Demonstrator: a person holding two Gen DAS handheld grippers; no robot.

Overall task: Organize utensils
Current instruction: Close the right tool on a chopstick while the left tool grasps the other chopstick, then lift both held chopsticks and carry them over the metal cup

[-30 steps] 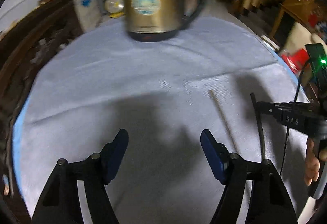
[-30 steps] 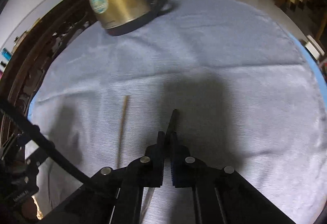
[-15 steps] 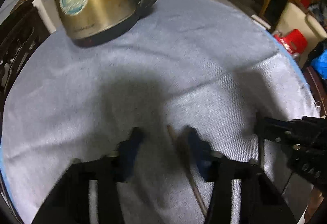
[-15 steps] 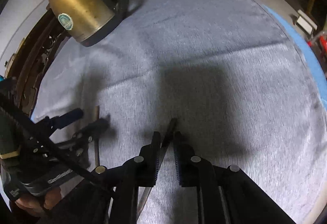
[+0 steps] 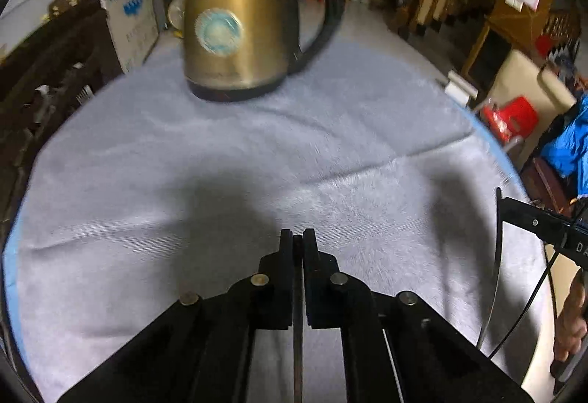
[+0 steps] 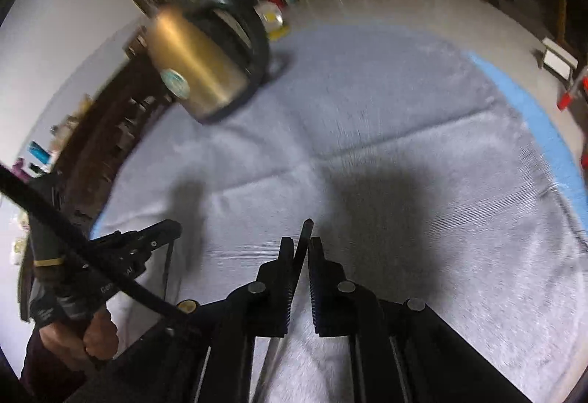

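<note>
My left gripper is shut on a thin wooden chopstick that runs back between the fingers, lifted above the grey cloth. It also shows in the right wrist view at the left, with the chopstick hanging from it. My right gripper is shut on a dark utensil handle that pokes out past the fingertips. In the left wrist view the right gripper is at the far right with the dark utensil hanging below it.
A brass electric kettle with a black handle stands at the far side of the round table covered in grey cloth; it also shows in the right wrist view. A blue table edge shows at the right. Dark wooden furniture is at the left.
My left gripper moved onto the wooden chopstick, shut on it and lifted it off the cloth. My right gripper, holding the dark utensil, rose and tilted too.
</note>
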